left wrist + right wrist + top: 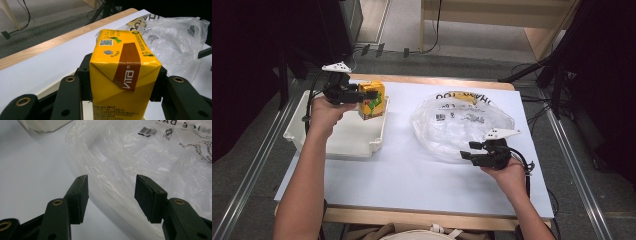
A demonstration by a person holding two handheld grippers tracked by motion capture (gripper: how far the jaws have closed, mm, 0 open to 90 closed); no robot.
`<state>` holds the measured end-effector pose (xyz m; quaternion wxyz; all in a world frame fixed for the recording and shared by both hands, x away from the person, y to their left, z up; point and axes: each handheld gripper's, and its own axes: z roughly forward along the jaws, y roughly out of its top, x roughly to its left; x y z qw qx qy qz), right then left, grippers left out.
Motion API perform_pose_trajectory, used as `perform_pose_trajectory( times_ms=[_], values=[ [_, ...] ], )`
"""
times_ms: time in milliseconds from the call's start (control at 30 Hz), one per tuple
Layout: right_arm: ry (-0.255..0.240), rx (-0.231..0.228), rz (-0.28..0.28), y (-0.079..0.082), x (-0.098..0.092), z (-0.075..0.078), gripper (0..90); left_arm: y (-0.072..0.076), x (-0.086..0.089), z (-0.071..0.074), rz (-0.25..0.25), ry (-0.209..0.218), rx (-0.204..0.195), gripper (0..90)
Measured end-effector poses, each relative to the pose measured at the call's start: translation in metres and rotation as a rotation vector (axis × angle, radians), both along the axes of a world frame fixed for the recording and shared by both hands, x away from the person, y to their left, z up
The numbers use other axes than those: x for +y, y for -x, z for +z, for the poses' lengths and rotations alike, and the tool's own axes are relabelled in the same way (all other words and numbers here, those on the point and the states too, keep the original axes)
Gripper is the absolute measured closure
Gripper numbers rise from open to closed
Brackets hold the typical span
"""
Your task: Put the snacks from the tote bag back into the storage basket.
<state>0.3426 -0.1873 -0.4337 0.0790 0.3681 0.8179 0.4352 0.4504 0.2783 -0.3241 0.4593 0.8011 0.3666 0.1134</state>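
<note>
The yellow carton [372, 100] is held by the left gripper [358, 95], with a jaw pressed on each side of it. It is seen over the far right corner of the white bin [377, 137], at the left side of the table [412, 170]. Whether the carton's bottom rests on the bin floor cannot be told.

The step looks like the carton being put down in the bin. To do it well, the carton should be kept upright and brought down slowly, so it is not bumped on the bin wall. The jaws should be opened only once the carton is felt to stand flat. A tall box like this can be tipped over easily, so the jaws should be pulled away straight and not to the side.

The left arm is stretched forward along the bin, with the hand bent in toward the carton.

The right gripper [468, 152] is held low near the front edge of the clear bag [462, 125]. Its jaws are spread wide and nothing is held in them. The bag's edge is seen between and past the jaws. The right arm is bent, with the hand close to the table.
</note>
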Motion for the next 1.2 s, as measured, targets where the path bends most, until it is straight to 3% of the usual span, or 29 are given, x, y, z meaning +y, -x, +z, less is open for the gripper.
perform_pose_trajectory(
  times_ms=[500, 1000, 1200],
  values=[
    [0.003, 0.001, 0.003, -0.001, 0.0, -0.001, 45.6, -0.009, 0.012, -0.022, 0.05, -0.005, 0.02, 53.0],
    [0.005, 0.003, 0.001, -0.001, 0.0, -0.002, 45.7, -0.024, 0.005, -0.055, 0.084, -0.063, 0.051, 52.9],
    [0.006, 0.004, 0.003, -0.001, 0.0, -0.002, 45.7, -0.028, 0.004, -0.065, 0.106, -0.055, 0.043, 52.9]
  ],
)
